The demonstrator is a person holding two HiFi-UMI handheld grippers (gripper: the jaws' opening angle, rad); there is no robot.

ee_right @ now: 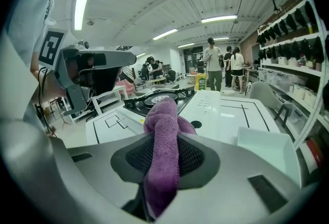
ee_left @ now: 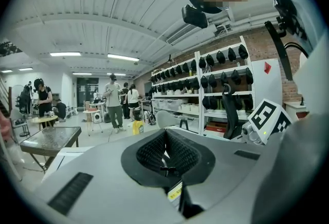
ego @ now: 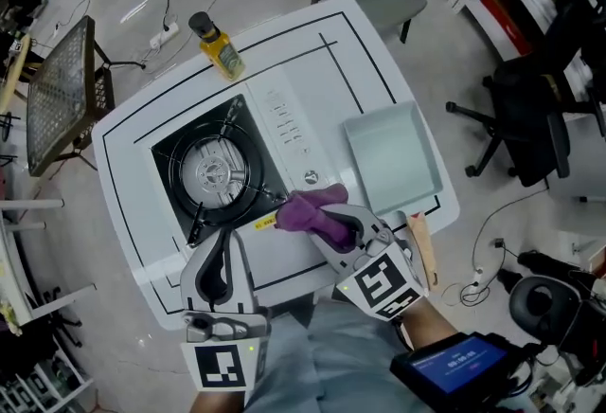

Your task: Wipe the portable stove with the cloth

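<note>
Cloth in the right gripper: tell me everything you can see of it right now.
The cloth is purple, soft terry-like fabric, bunched into a thick roll. The right gripper has its jaws shut on its middle; one end sticks out past the jaw tips, the other hangs back between them. In the head view it sits over the near edge of the stove, beside the black knob and left of the pale tray. Whether it presses on the stove cannot be told.

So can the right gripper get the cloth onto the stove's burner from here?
Probably yes: the right gripper holds the cloth at the stove's near edge, nothing between it and the burner.
</note>
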